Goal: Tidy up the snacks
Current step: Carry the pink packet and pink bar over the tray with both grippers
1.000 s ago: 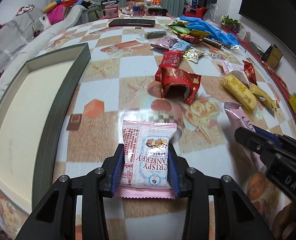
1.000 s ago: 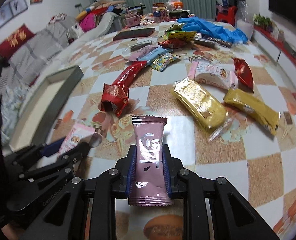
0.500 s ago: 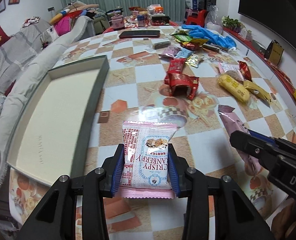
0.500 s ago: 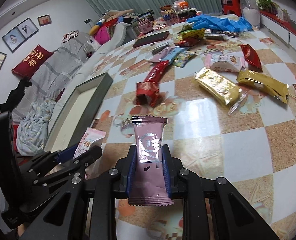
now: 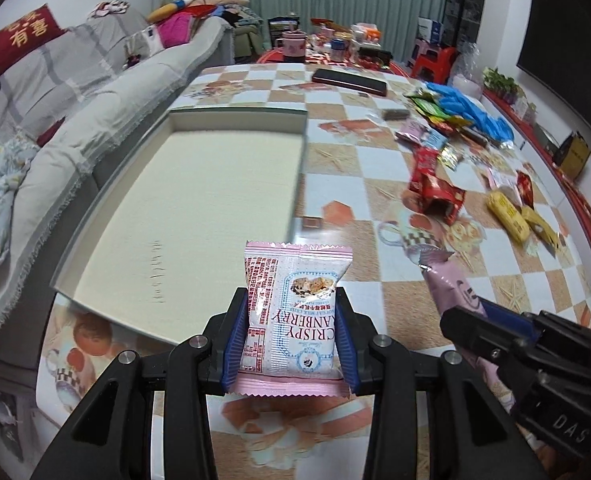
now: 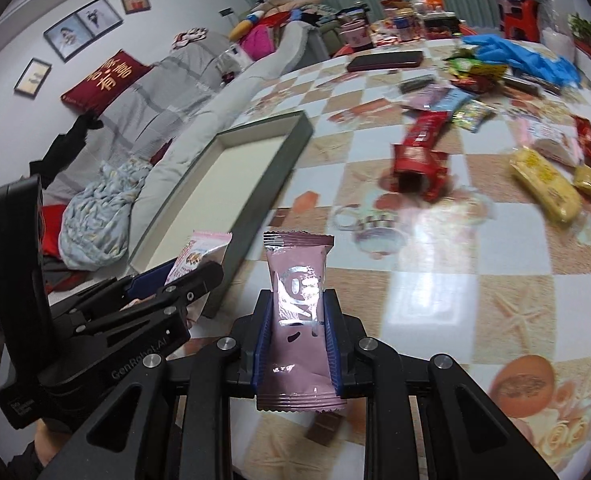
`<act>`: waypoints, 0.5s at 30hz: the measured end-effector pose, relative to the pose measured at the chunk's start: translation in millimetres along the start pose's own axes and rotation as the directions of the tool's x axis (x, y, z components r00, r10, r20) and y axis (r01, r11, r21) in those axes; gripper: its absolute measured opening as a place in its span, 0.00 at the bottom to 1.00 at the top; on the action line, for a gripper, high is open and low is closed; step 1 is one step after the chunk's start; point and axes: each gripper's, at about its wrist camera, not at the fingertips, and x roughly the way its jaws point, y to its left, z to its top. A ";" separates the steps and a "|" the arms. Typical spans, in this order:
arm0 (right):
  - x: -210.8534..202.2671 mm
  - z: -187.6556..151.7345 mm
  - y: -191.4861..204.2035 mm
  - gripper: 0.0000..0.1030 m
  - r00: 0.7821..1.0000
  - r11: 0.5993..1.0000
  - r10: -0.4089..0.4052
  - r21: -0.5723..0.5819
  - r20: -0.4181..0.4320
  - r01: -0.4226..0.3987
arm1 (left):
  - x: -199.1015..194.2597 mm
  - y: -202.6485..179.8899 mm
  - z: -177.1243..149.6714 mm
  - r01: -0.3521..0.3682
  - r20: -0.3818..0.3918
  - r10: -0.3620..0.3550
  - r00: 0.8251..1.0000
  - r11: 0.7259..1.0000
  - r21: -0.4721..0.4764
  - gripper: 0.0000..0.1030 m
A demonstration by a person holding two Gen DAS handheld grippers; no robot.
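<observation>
In my left gripper (image 5: 291, 332) I have the pink-and-white cranberry snack packet (image 5: 293, 312), its blue jaws pinching the packet from both sides so that it stands upright between them, lifted off the table (image 5: 395, 292). The packet hangs just past the near right corner of the shallow grey tray (image 5: 299, 184), whose pale cream floor is bare.

My right gripper (image 6: 297, 332) has its jaws pressed in on a dusty-pink bar wrapper (image 6: 297, 308) with a silver mark on it — also upright, crimped end pointing away from me, clear of the table. In the left wrist view that same gripper comes in from the lower right, with the pink wrapper sticking out ahead of it; in the right wrist view the left gripper shows at the lower left, near the tray's near end, with a bit of a hand beneath it.

The remaining snacks lie well apart from the tray, on the far right side of the checkered table: a red packet (image 5: 435, 192) with its open end facing me, two yellow packets (image 5: 509, 216) side by side beyond it, a dark red one just past them, and further back a loose pile of small green, pink and blue wrappers beside some blue gloves (image 5: 471, 112). A dark flat case (image 5: 349, 80) rests near the table's far edge. A grey sofa (image 5: 95, 92) runs along the tray's left side, with a red cushion on its back — the edges of both views are somewhat blurred.
</observation>
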 end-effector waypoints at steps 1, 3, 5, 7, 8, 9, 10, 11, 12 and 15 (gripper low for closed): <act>4.0 1.2 5.8 0.25 1.000 1.000 0.004 -0.010 -0.005 -0.004 | -0.9 8.0 1.3 -0.003 0.002 0.003 1.000 1.000 -0.016 0.42; 13.2 6.5 16.9 0.25 1.000 1.000 0.011 -0.029 -0.018 -0.011 | -1.2 23.4 4.2 -0.009 0.002 0.009 1.000 0.999 -0.046 0.42; 22.4 13.8 27.9 0.25 0.999 0.999 0.023 -0.044 -0.030 -0.024 | 0.9 41.0 8.6 -0.008 -0.002 0.008 1.000 0.996 -0.086 0.42; 30.3 21.3 40.3 0.25 0.999 0.997 0.027 -0.070 -0.035 -0.029 | 4.4 57.5 14.1 -0.021 -0.007 0.020 1.000 0.993 -0.114 0.42; 34.6 25.5 46.6 0.25 0.999 0.996 0.026 -0.084 -0.036 -0.029 | 5.9 64.4 16.5 -0.031 -0.008 0.030 1.000 0.992 -0.123 0.42; 38.6 29.3 51.6 0.25 0.999 0.995 0.026 -0.093 -0.036 -0.029 | 7.6 71.7 19.2 -0.039 -0.009 0.038 0.999 0.990 -0.133 0.42; 44.0 33.2 56.8 0.25 0.999 0.995 0.026 -0.097 -0.037 -0.029 | 9.4 79.4 22.1 -0.044 -0.011 0.042 0.999 0.989 -0.144 0.42; 49.4 36.9 60.4 0.25 0.999 0.995 0.028 -0.098 -0.041 -0.032 | 11.5 85.8 24.3 -0.049 -0.016 0.047 0.999 0.987 -0.153 0.42; 55.0 40.4 63.8 0.25 0.998 0.994 0.031 -0.099 -0.049 -0.035 | 15.0 92.9 27.4 -0.054 -0.025 0.051 0.998 0.985 -0.162 0.42; 72.1 51.9 76.6 0.25 0.997 0.992 0.025 -0.119 -0.066 -0.033 | 23.4 105.4 33.6 -0.072 -0.038 0.067 0.997 0.984 -0.165 0.42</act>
